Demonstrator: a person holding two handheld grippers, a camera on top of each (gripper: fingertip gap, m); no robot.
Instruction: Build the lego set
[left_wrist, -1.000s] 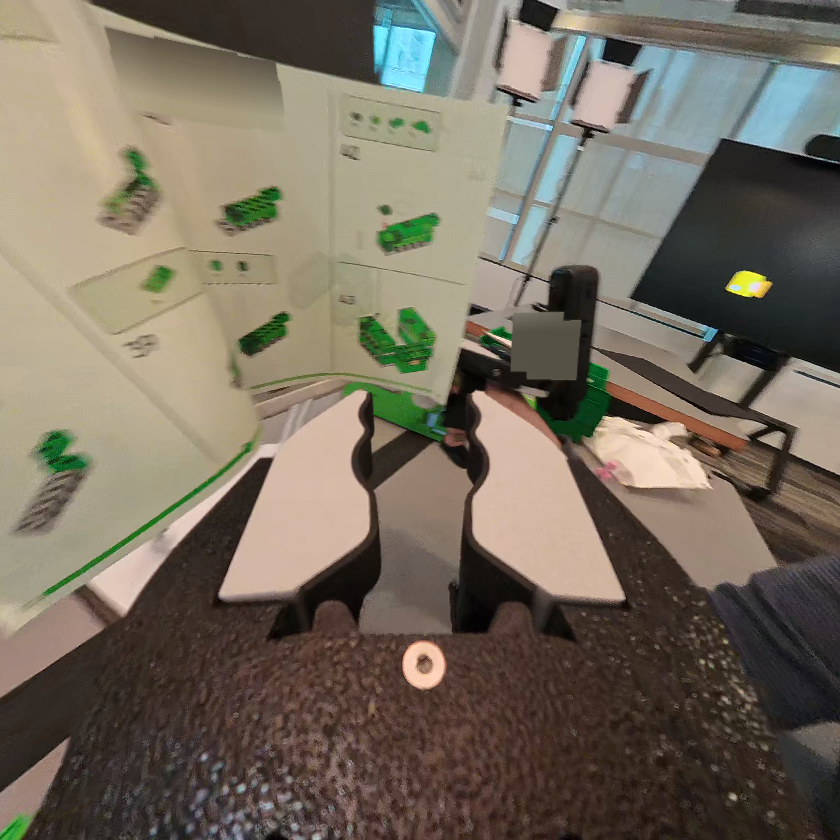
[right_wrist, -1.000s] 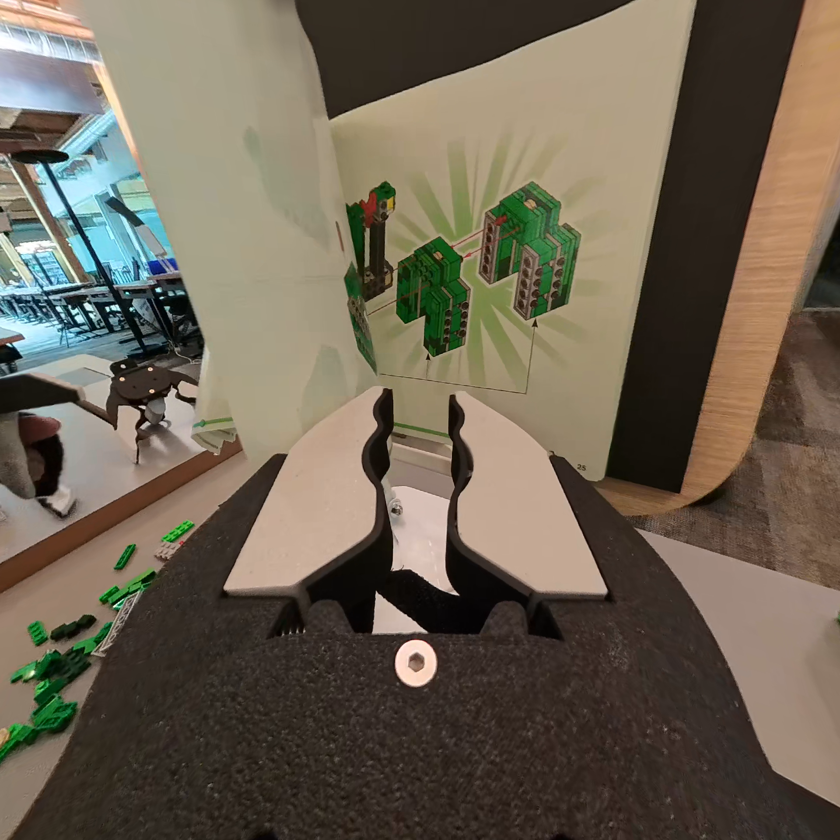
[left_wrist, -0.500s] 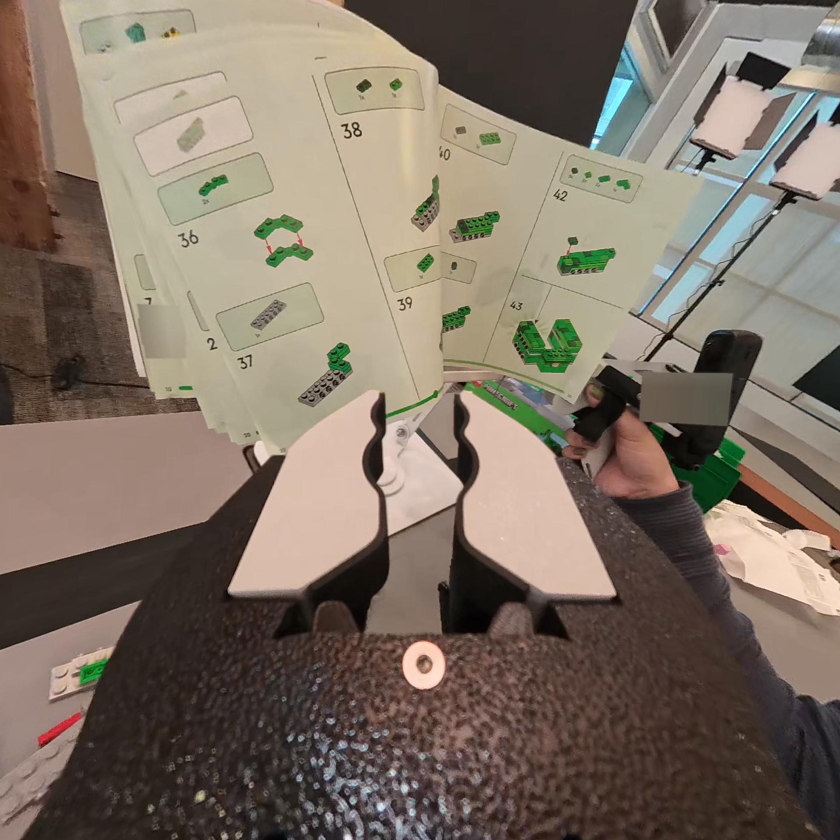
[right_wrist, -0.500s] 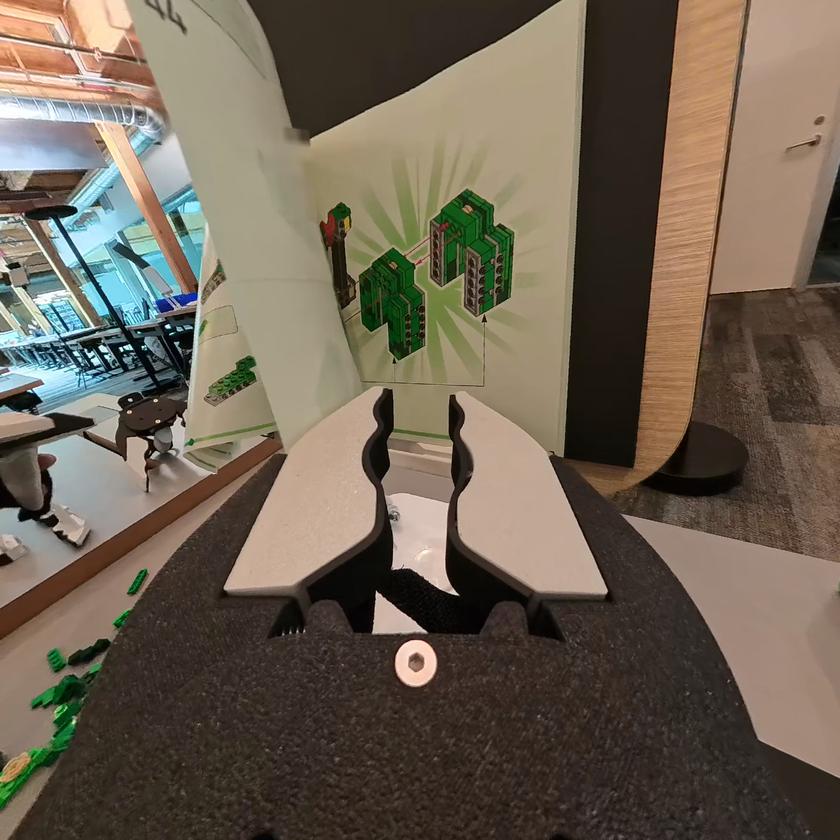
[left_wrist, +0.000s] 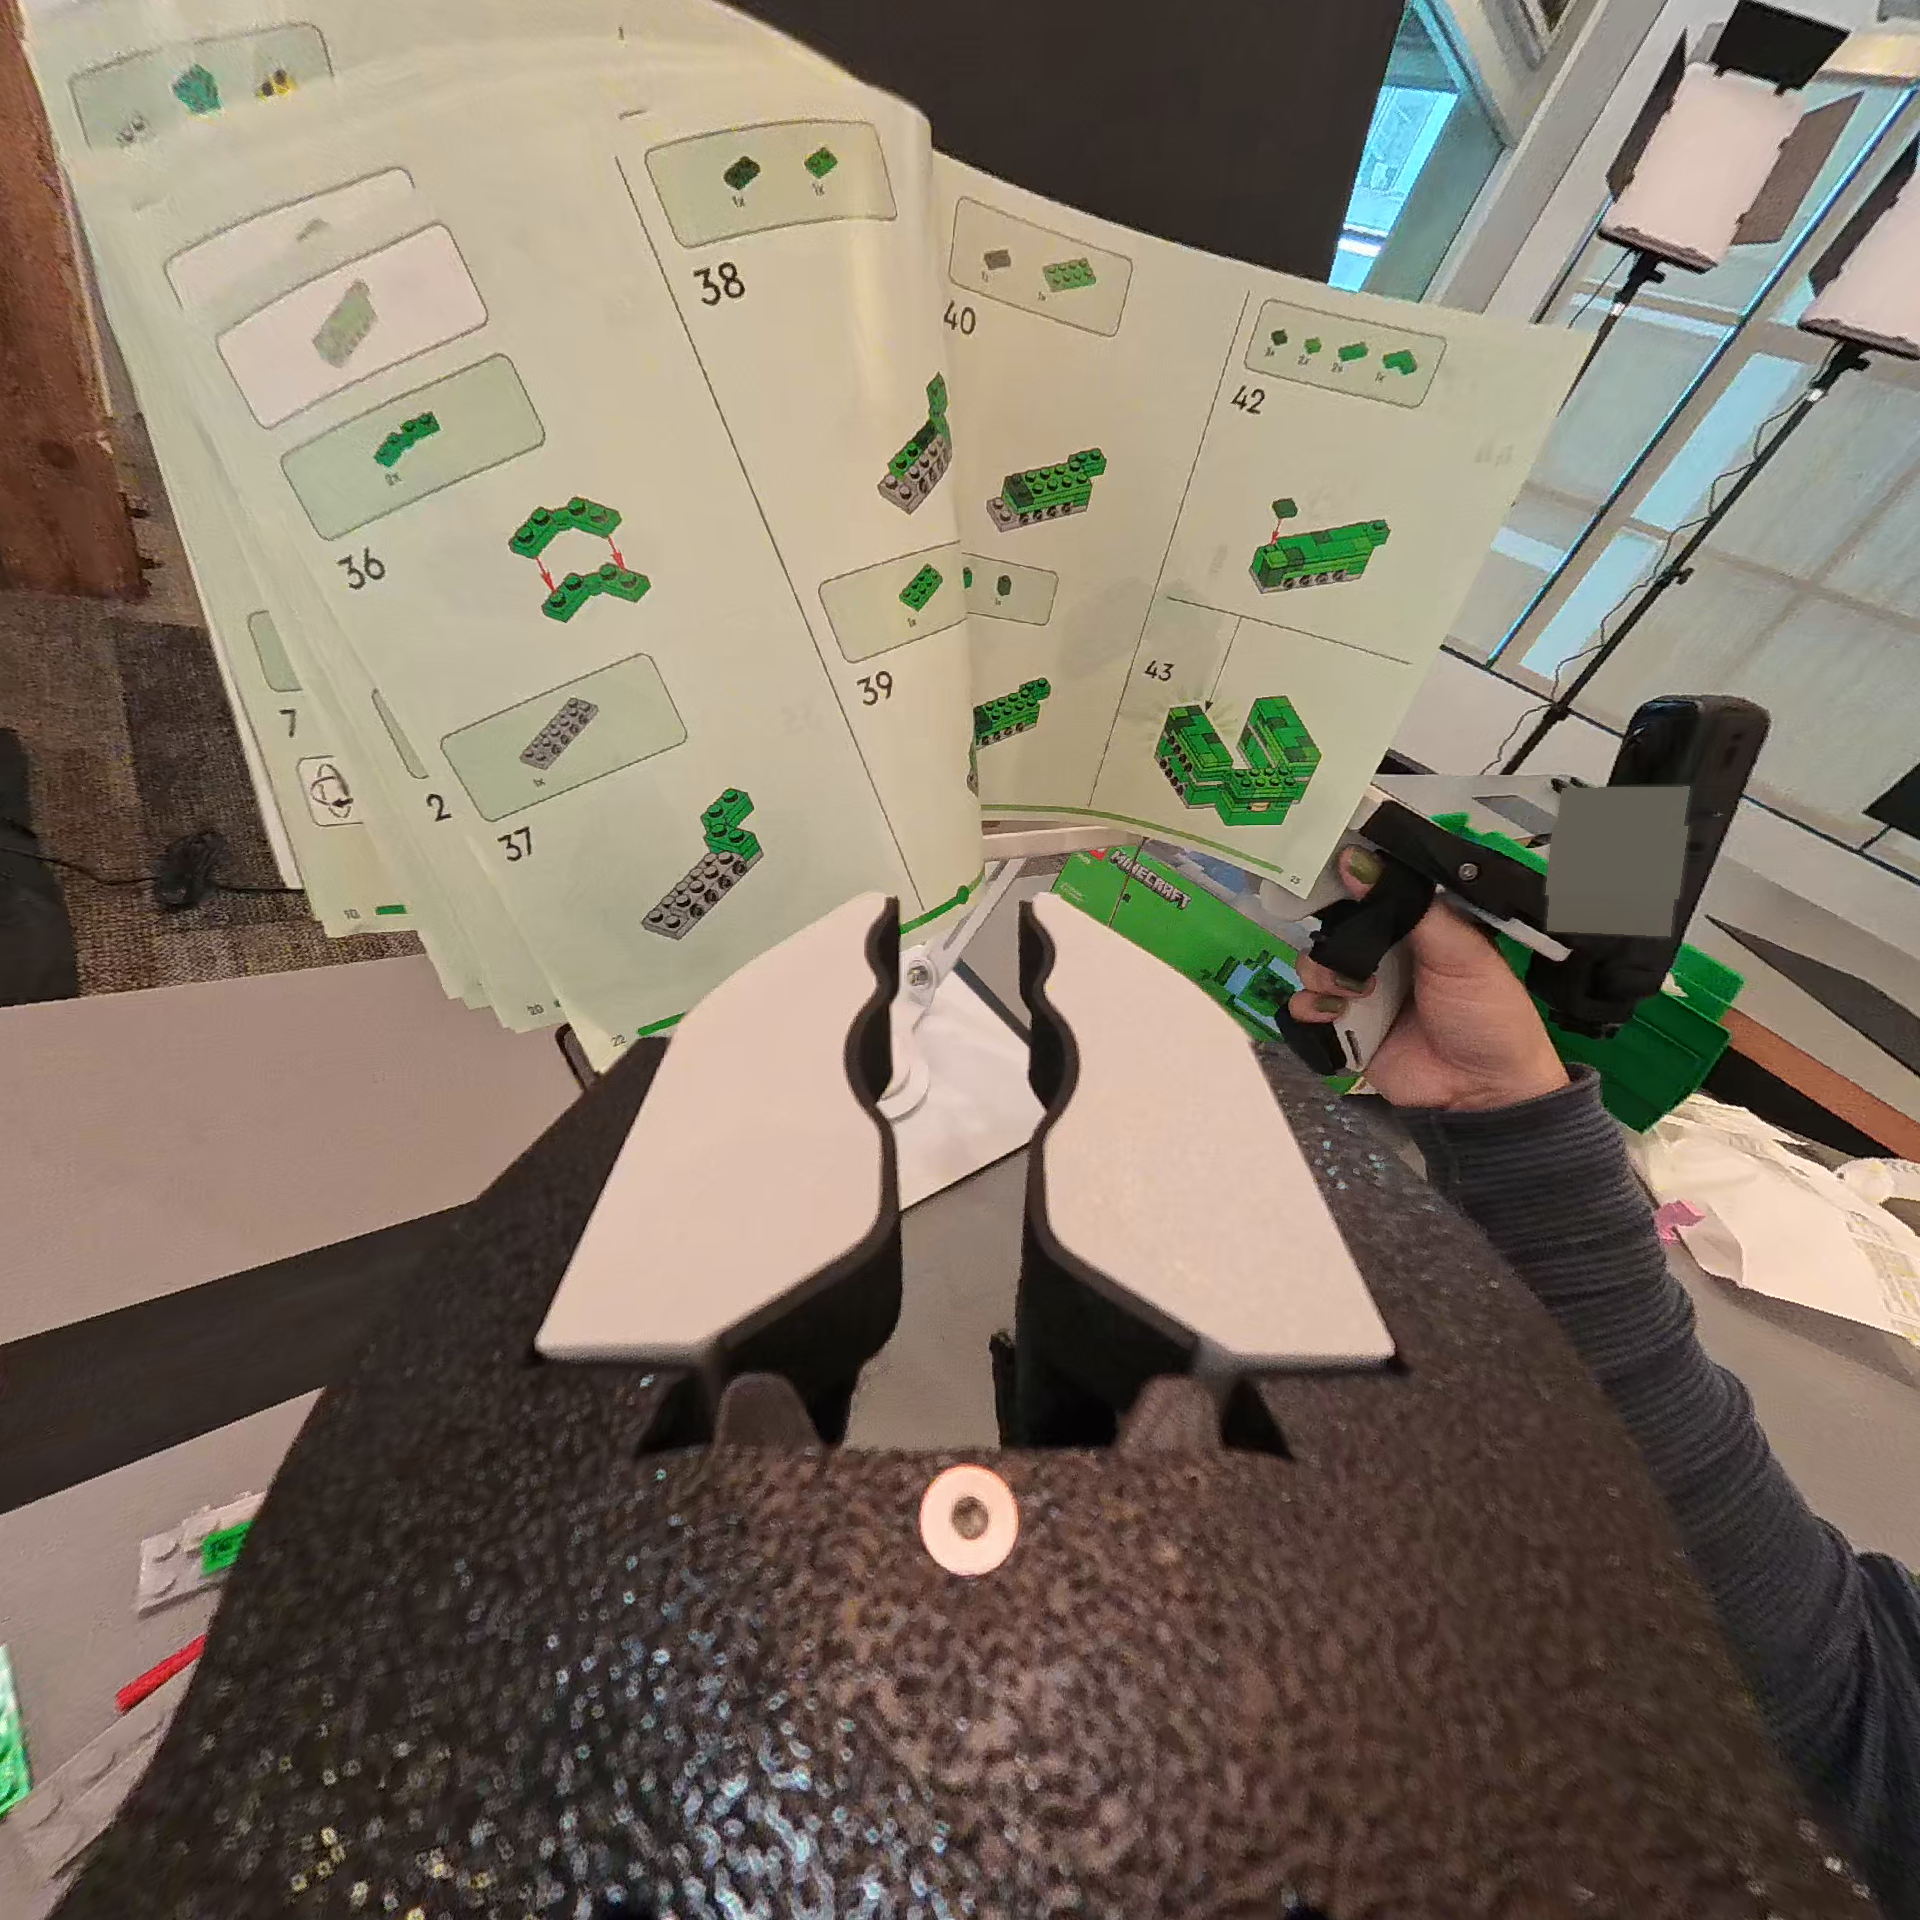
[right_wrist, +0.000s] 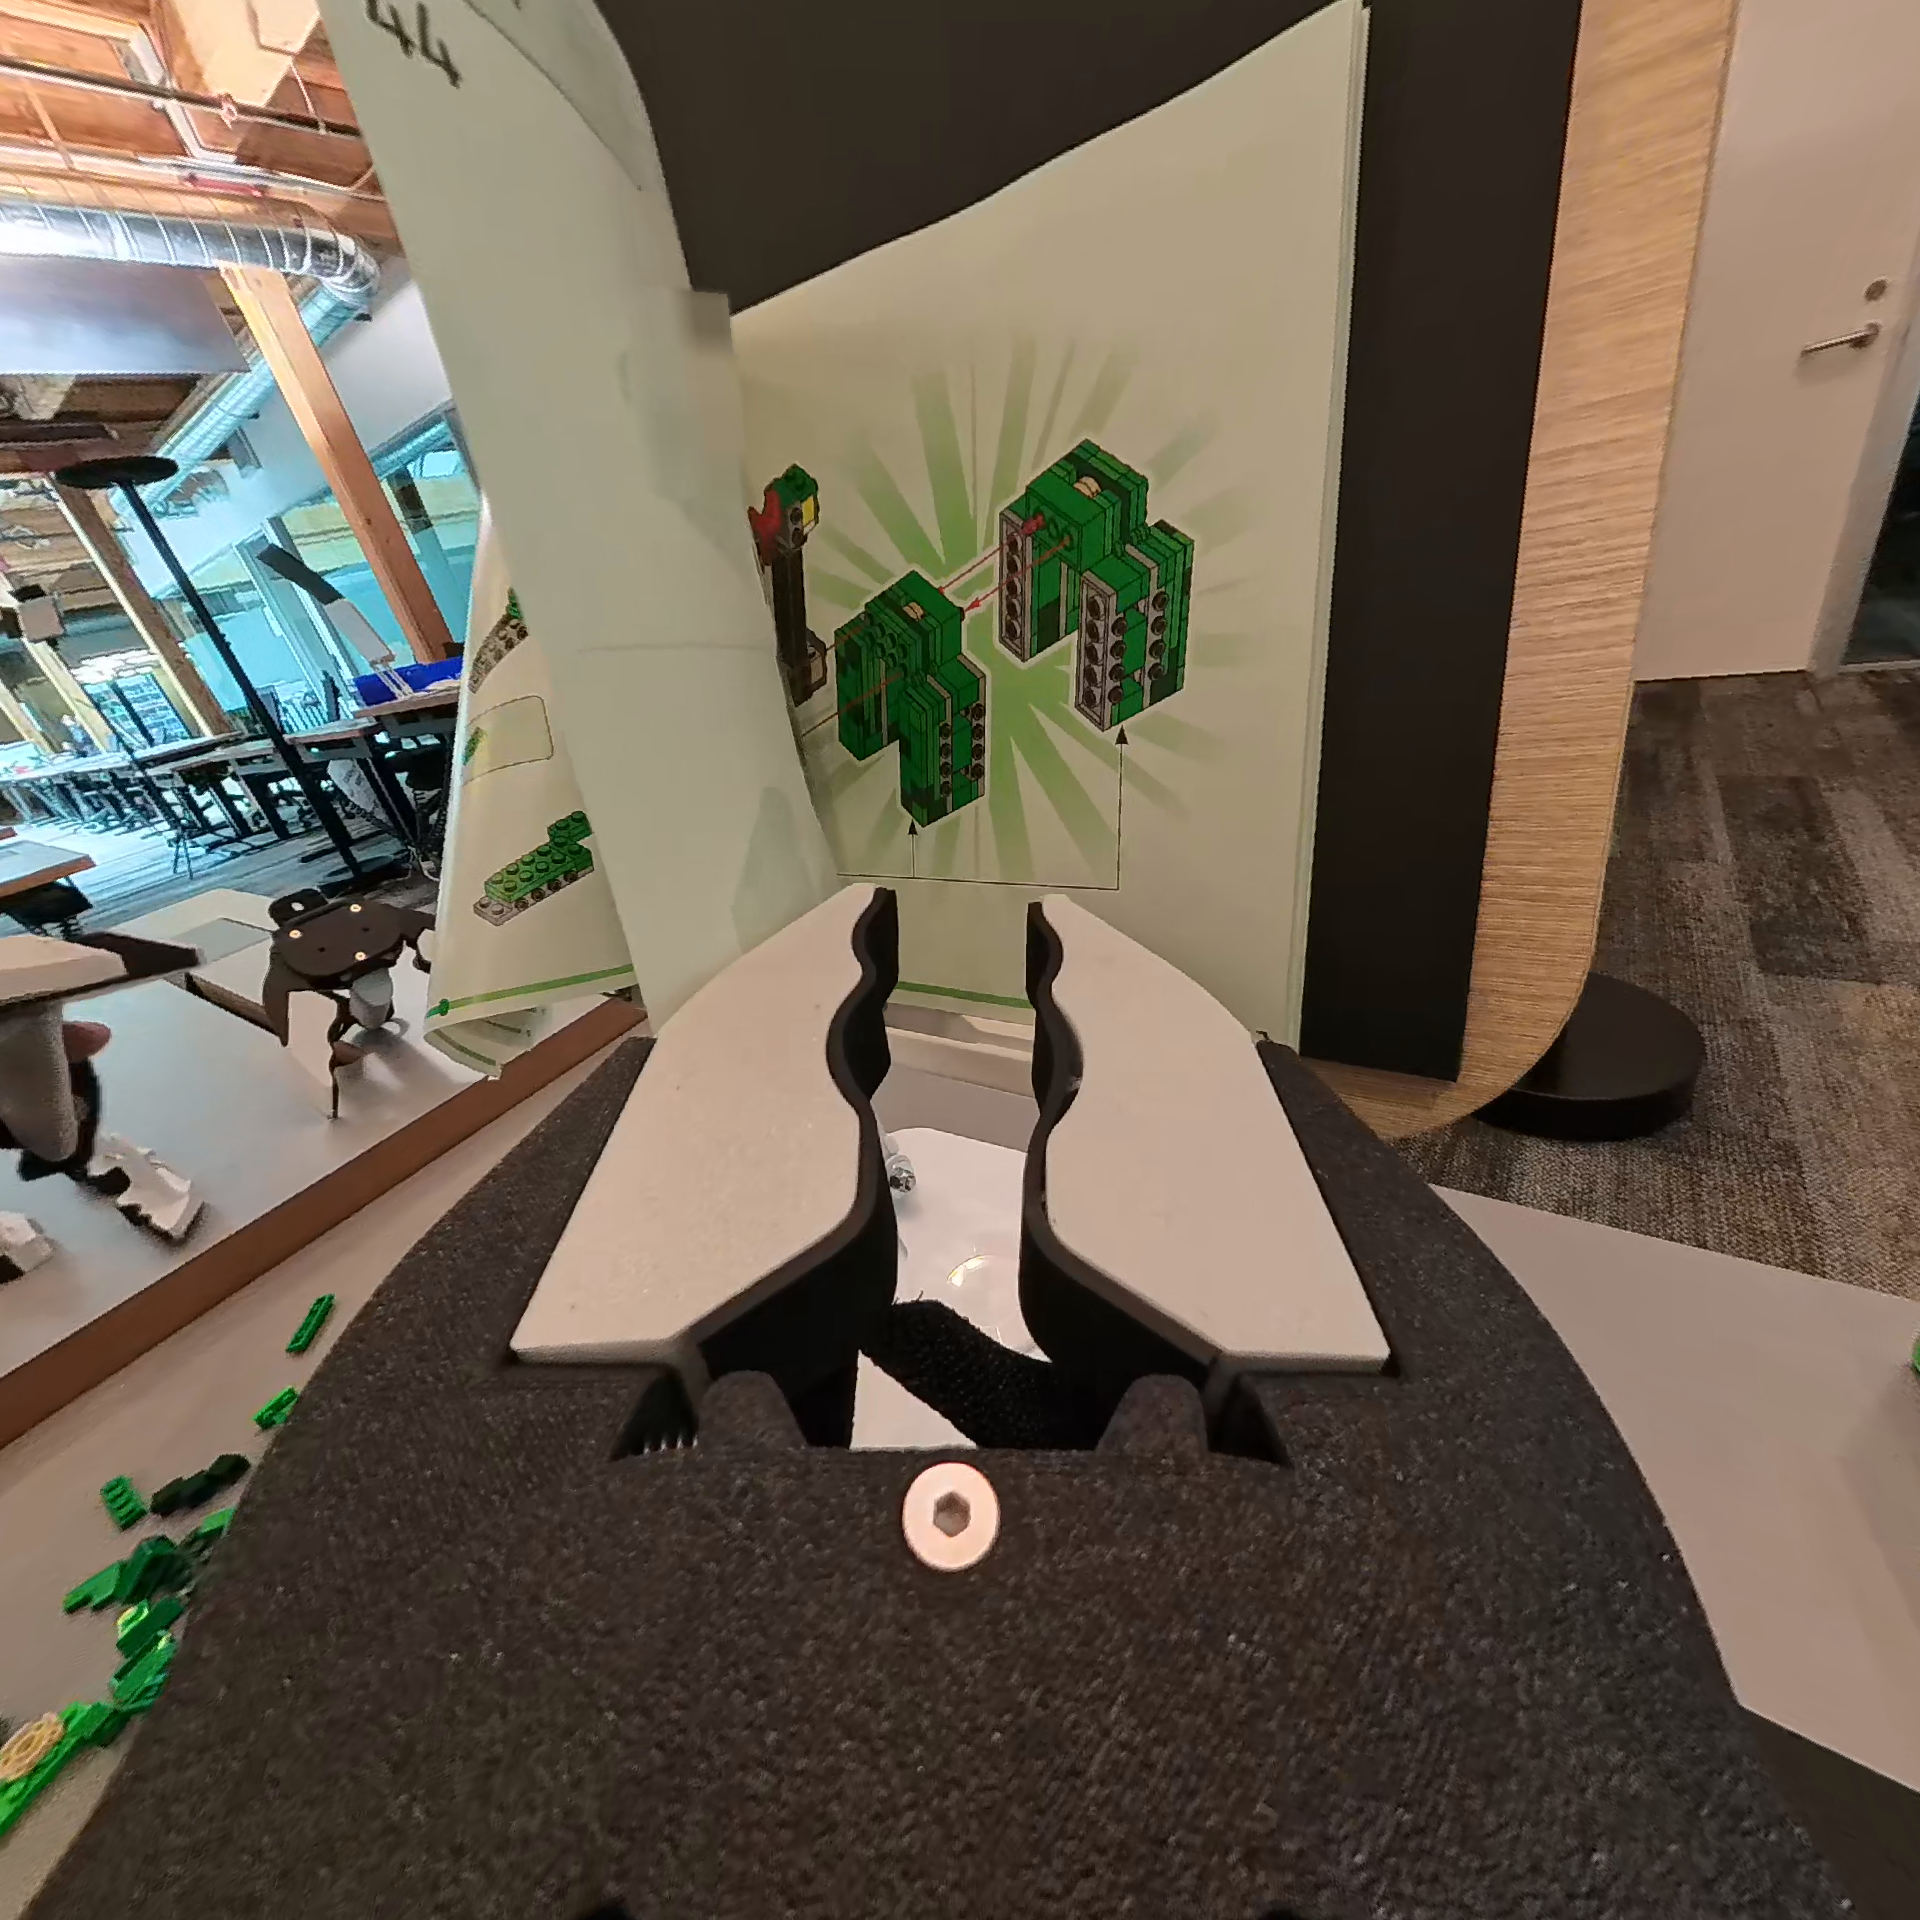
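The open instruction booklet (left_wrist: 644, 499) stands on a white stand (left_wrist: 935, 1081) on the grey table; its pages fan out and show green brick builds. My left gripper (left_wrist: 956, 914) is open and empty, just short of the booklet's lower edge. In the right wrist view my right gripper (right_wrist: 956, 914) is open and empty in front of the booklet's right page (right_wrist: 1039, 644); a curled page (right_wrist: 582, 520) hangs to its left. Loose green bricks (right_wrist: 135, 1579) lie on the table at lower left. A hand (left_wrist: 1455, 1029) holds the right gripper's grip beside the booklet.
A green set box (left_wrist: 1174, 925) lies behind the stand. Crumpled white bags (left_wrist: 1787, 1236) lie at the right. A few small pieces (left_wrist: 197, 1548) lie at lower left. A wooden-edged panel on a black base (right_wrist: 1590, 1070) stands behind the table's far edge. Left tips to right tips: about 25 centimeters.
The left wrist view has swung left to face the fanned pages squarely. The right gripper has drawn back a little from the booklet, and the loose page has curled further left.
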